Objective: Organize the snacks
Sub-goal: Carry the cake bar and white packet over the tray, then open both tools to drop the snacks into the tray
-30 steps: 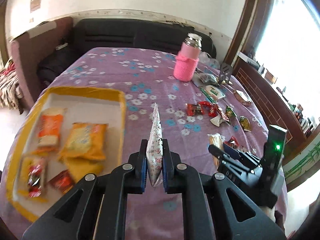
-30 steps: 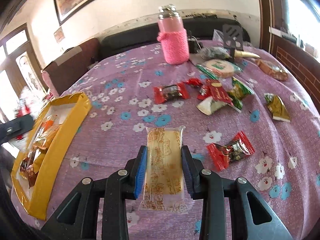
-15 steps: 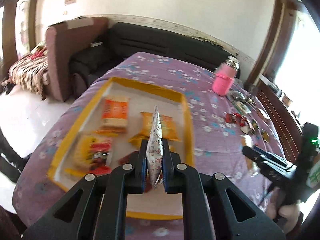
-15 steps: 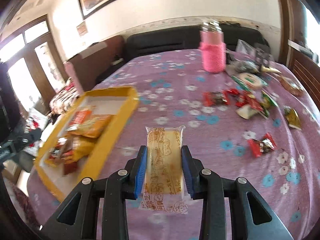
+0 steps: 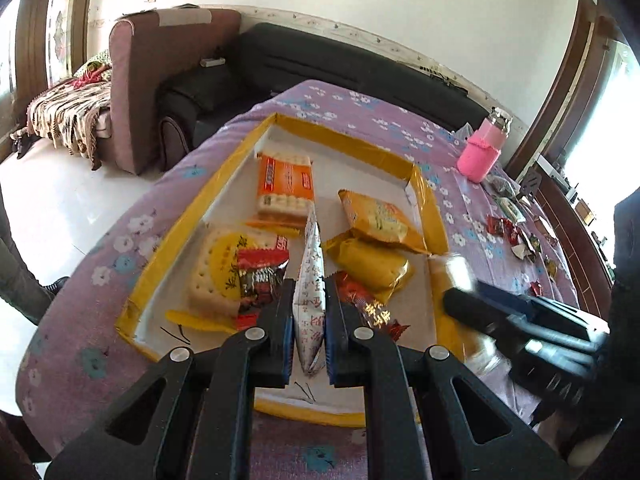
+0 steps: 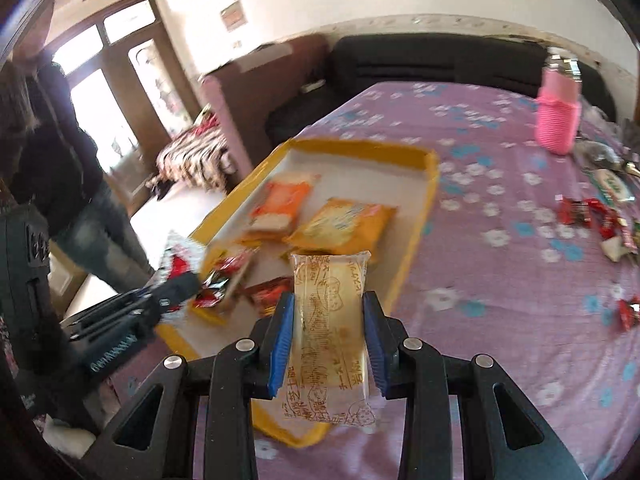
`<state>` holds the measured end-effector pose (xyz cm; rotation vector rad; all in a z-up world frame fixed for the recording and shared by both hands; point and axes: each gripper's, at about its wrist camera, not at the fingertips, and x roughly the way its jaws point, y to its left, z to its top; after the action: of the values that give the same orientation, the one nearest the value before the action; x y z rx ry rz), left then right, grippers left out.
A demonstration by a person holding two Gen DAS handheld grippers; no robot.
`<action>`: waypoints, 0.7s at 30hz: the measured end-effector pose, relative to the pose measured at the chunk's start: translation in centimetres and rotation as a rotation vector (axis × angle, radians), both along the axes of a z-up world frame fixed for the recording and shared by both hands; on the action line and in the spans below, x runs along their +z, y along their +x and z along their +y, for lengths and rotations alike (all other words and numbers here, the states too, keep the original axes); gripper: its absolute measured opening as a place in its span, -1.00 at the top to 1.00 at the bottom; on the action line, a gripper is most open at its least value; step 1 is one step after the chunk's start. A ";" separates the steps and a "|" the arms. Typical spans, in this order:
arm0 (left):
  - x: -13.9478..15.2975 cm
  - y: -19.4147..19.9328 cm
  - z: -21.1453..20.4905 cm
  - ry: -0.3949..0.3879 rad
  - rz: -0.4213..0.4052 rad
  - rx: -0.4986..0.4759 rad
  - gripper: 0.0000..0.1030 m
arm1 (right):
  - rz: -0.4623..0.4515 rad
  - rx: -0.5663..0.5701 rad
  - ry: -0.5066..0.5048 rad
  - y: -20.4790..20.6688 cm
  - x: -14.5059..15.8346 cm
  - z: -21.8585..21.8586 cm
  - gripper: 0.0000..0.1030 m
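Observation:
My left gripper [image 5: 307,320] is shut on a white snack packet with red print [image 5: 310,280], held edge-up over the near part of the yellow-rimmed tray [image 5: 352,140]. My right gripper [image 6: 328,344] is shut on a pale yellow wafer packet [image 6: 330,320], held above the tray's near right edge [image 6: 416,248]. The tray holds an orange cracker pack [image 5: 284,184], yellow packs [image 5: 376,216], a round biscuit pack [image 5: 218,268] and red candies [image 5: 260,272]. The right gripper shows blurred in the left wrist view [image 5: 460,300].
A pink-sleeved bottle [image 6: 558,116] stands at the table's far right. Several loose wrapped candies [image 6: 592,216] lie on the purple flowered cloth [image 6: 500,280] right of the tray. A black sofa [image 5: 340,68] and brown armchair [image 5: 160,80] stand behind the table.
Both grippers have swung left from the loose candies to over the tray, each still holding its packet. The tray now lies directly below them.

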<state>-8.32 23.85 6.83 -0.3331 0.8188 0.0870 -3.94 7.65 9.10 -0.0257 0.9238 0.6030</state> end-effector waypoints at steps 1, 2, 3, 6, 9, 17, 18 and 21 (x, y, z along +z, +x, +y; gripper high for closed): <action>-0.2 0.1 0.0 0.002 0.003 0.000 0.81 | 0.005 0.012 -0.009 -0.1 -0.4 0.6 0.34; -0.4 0.2 -0.1 0.005 0.006 0.001 0.81 | 0.010 0.021 -0.017 -0.2 -0.7 1.2 0.34; -0.6 0.3 0.0 0.007 0.008 0.002 0.81 | 0.016 0.031 -0.029 -0.3 -1.2 1.9 0.34; -1.0 0.4 0.2 0.022 0.018 0.013 0.80 | 0.032 0.035 -0.054 -0.3 -2.3 2.8 0.35; -1.0 0.3 0.5 0.052 0.026 0.038 0.80 | 0.042 0.020 -0.085 -0.1 -3.5 3.2 0.34; 0.2 -0.4 0.2 0.128 0.007 0.085 0.31 | 0.062 0.026 -0.091 0.5 -4.6 3.4 0.17; 0.5 -0.6 0.1 0.141 0.000 0.092 0.24 | 0.062 0.031 -0.089 0.4 -4.5 3.5 0.17; 1.6 -1.3 -0.2 0.194 -0.020 0.123 -0.10 | 0.048 0.040 -0.077 -0.1 -4.1 3.6 0.17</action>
<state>-9.59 23.61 8.39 -0.2003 0.7625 0.2761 -3.99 11.20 4.99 -0.0997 0.9947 0.6072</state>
